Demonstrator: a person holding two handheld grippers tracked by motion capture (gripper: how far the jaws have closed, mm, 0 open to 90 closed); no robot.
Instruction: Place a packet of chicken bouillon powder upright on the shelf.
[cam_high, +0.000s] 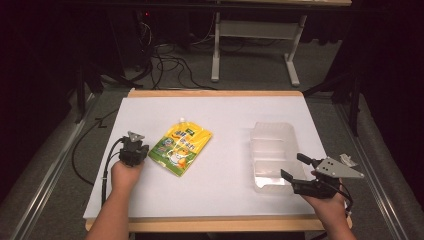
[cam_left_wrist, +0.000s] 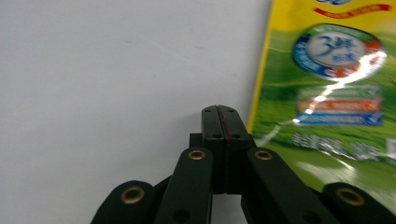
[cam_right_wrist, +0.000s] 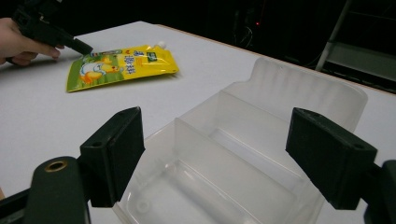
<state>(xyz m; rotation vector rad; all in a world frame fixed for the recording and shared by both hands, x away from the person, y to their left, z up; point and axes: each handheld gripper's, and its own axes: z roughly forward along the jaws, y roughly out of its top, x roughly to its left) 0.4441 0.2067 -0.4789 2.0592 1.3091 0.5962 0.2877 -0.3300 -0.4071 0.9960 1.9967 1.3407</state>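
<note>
Pouch (cam_high: 181, 147) flat | spout toward far edge | long axis diagonal

- Yellow-green spouted pouch (cam_left_wrist: 327, 93): round blue-and-white emblem near its top carries a large "3" with smaller characters too blurred to read.
- Same pouch, right gripper view (cam_right_wrist: 122, 65): large Chinese characters on the yellow panel and a small dark-green logo patch near the spout, neither legible.
- No other legible markings noted.

White table (cam_high: 225, 195): pouch (cam_high: 181, 146), clear tray (cam_high: 272, 152)
</note>
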